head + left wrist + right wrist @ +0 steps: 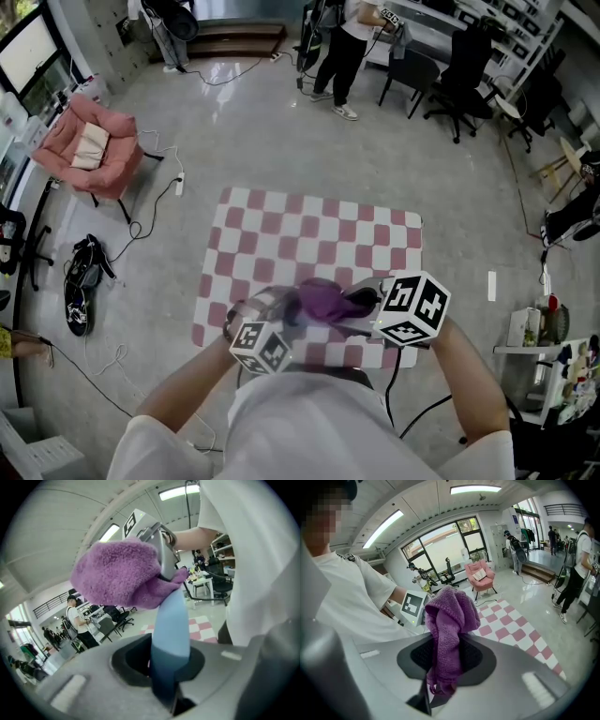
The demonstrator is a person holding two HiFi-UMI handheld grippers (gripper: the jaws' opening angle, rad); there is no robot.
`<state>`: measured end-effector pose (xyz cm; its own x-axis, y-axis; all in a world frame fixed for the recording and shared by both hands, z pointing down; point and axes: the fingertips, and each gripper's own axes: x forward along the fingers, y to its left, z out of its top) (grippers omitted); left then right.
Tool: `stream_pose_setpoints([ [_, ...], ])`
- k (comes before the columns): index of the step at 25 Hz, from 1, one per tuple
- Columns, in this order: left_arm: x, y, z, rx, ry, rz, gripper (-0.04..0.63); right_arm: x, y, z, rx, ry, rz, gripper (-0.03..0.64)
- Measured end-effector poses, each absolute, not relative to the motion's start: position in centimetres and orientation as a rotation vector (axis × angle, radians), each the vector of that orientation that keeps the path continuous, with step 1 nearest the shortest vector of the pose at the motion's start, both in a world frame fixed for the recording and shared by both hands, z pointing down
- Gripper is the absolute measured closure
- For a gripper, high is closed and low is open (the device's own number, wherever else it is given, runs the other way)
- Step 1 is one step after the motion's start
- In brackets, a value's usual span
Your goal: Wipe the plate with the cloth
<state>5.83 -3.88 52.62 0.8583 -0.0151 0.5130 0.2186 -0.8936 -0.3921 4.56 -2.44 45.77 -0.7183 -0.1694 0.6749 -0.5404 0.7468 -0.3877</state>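
Left gripper (168, 693) clamps the blue plate (171, 625) edge-on, plain only in its own view. Right gripper (436, 693) pinches the purple cloth (450, 616) against it.

The room is bright and evenly lit. Long white ceiling light strips (476, 489) glow overhead, and daylight enters through the large dark-framed windows (445, 545). In the head view the glossy grey stone floor (281, 141) shows white glare near its far end, and shadows on it are soft and weak. Both gripper views are fisheye pictures: straight lines bend toward the edges and the corners are black. In the left gripper view the pale blue plate (171, 620) stands very close to the lens and is out of focus. The fuzzy purple cloth (117, 578) is slightly soft there, while in the right gripper view its fibres look sharp.
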Motion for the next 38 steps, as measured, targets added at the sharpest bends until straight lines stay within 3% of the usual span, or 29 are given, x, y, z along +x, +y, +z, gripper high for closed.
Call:
stream_pose_setpoints([
  [23, 4.9, -5.1, 48.5, -2.558, -0.071, -0.495, 0.541, 15.5, -3.3, 49.2, 0.752, -2.352, 1.090, 0.517],
  [38, 6.1, -2.7, 45.5, -2.529, -0.182, -0.411, 0.543, 17.8, -4.0, 53.7, 0.668, -2.214, 1.094, 0.518],
])
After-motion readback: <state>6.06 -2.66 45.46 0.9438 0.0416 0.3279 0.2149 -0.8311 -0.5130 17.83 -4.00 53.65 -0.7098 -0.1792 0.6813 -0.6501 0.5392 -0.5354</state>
